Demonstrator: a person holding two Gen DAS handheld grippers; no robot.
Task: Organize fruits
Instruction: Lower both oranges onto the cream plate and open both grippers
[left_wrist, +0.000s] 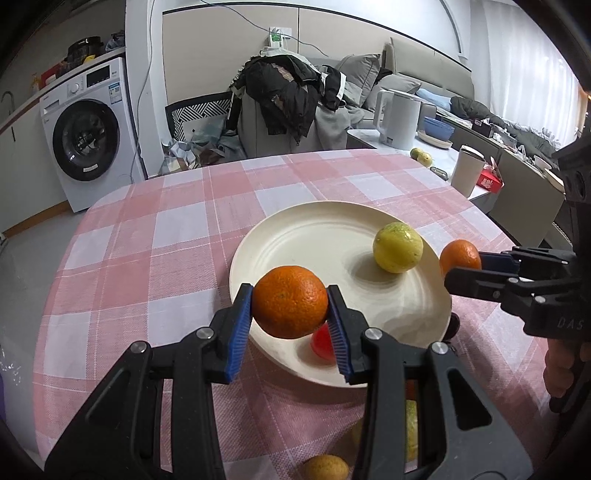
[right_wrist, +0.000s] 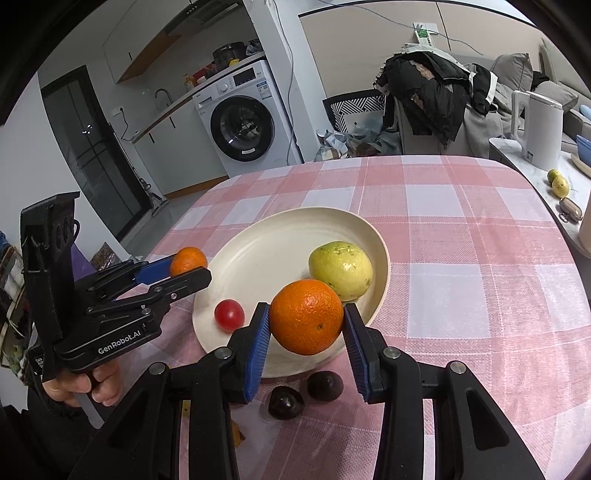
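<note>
Left gripper (left_wrist: 290, 302): black two-finger tongs with blue ribbed pads, pinching a round orange citrus, the left orange (left_wrist: 290, 301), pads pressed on both its sides; fruit is held off the surface, over the near-left rim of the cream round plate (left_wrist: 295, 236); same gripper seen side-on from the right wrist view (right_wrist: 188, 271), a hand (right_wrist: 88, 387) wrapped on its grip below.

Right gripper (right_wrist: 306, 317): same build, clamped on a second round orange citrus, the right orange (right_wrist: 306, 315), pads touching both flanks; held above the plate's near rim; from the left wrist view it enters from the right edge (left_wrist: 461, 264), with its orange over the plate's right rim.

On the plate: one yellow-green round fruit (right_wrist: 341, 269) resting in the right half, near the rim; one small red tomato (right_wrist: 229, 314) on the near-left part, partly hidden behind the left orange in the left wrist view.

Off the plate, on the pink-and-white checked tablecloth (right_wrist: 461, 258): two dark purple round fruits (right_wrist: 324, 385) just beside the near rim, close together; a yellowish fruit (left_wrist: 327, 467) at the bottom edge of the left wrist view, partly cut off.

Background: white front-load washing machine (left_wrist: 88, 136); white kettle (left_wrist: 400, 118) on a side counter.
</note>
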